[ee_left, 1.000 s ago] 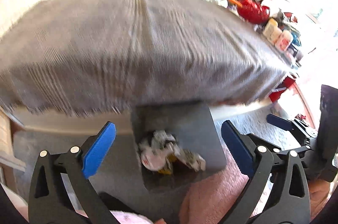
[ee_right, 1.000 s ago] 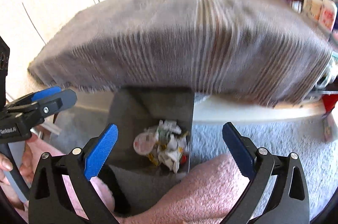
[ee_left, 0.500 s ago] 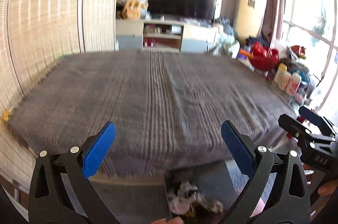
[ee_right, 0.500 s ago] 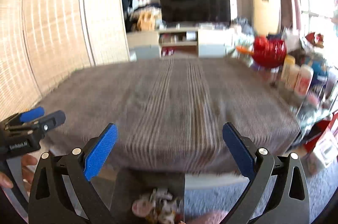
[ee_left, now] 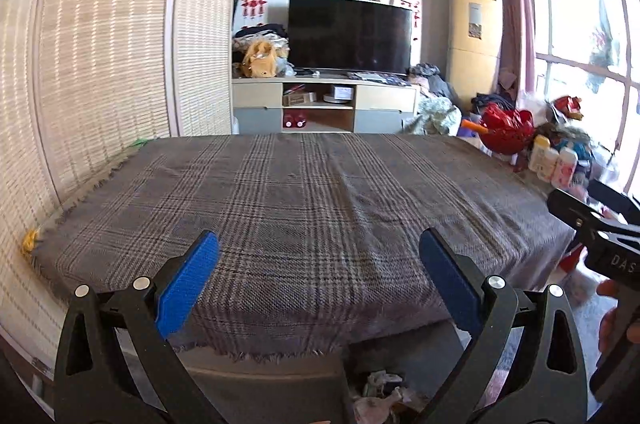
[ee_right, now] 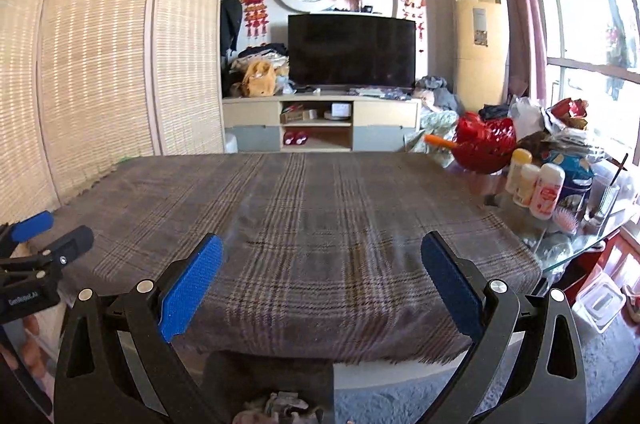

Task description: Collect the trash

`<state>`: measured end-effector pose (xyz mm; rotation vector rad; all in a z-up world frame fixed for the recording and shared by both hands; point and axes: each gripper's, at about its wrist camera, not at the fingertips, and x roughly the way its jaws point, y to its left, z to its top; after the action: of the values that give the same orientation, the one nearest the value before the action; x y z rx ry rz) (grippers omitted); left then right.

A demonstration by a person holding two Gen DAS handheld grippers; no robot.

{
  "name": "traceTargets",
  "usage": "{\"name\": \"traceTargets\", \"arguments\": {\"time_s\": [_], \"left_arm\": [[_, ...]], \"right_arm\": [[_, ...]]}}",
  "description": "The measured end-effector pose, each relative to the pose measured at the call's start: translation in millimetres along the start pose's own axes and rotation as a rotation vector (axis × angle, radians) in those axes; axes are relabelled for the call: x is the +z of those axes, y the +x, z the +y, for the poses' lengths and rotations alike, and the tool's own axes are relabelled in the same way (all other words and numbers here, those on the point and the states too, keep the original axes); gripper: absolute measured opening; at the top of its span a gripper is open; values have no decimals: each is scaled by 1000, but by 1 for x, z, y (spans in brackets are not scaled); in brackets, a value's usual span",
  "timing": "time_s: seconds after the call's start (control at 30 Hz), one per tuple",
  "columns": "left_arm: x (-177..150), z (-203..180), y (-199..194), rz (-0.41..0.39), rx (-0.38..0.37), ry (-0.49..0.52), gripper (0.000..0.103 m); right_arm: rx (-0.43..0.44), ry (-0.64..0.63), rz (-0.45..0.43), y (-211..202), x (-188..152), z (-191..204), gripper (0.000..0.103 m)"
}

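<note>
A grey bin (ee_left: 420, 364) stands on the floor at the table's near edge, with crumpled trash (ee_left: 380, 394) inside; it also shows in the right wrist view (ee_right: 268, 380) with trash (ee_right: 280, 406) in it. My left gripper (ee_left: 318, 272) is open and empty above the near part of the grey plaid tablecloth (ee_left: 312, 192). My right gripper (ee_right: 322, 278) is open and empty over the same cloth (ee_right: 304, 208). Each gripper shows at the edge of the other's view: the right one (ee_left: 592, 224), the left one (ee_right: 36, 244).
A woven folding screen (ee_left: 100, 64) lines the left side. A TV (ee_left: 348, 38) on a low cabinet stands at the back. A red basket (ee_right: 482, 140), bottles (ee_right: 534, 184) and clutter crowd a glass table on the right. A clear plastic box (ee_right: 600, 300) lies on the floor.
Both grippers have tilted up from looking down into the bin to looking level across the table. The bin has dropped to the bottom edge of both views. Both stay open.
</note>
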<state>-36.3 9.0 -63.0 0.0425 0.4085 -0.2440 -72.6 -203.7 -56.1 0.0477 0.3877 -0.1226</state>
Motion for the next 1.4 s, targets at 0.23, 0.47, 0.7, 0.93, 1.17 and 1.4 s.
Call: {"name": "traceTargets", "arguments": {"time_s": [0.23,0.47,0.7,0.93,1.17,1.4], "left_arm": [[-6,-9,-2,-18,9,35,95],[-10,-15,-1,-30,18,71,95],[-10,-18,0,-32,17,77,95],[-11,-18,3,-26,16,69,95],[-10,-15,5,-21,21,61,95],[-10,-14,7,-15,26,61,95]], "right_arm": [[11,33,33,7,-10,1,100],[0,15,58,12,-17,8,100],[-4,10,43,8,-14,10,100],[-6,18,35,5,-12,7,100],[-7,23,34,4,-11,7,100],[-3,29,33,3,-11,6,100]]}}
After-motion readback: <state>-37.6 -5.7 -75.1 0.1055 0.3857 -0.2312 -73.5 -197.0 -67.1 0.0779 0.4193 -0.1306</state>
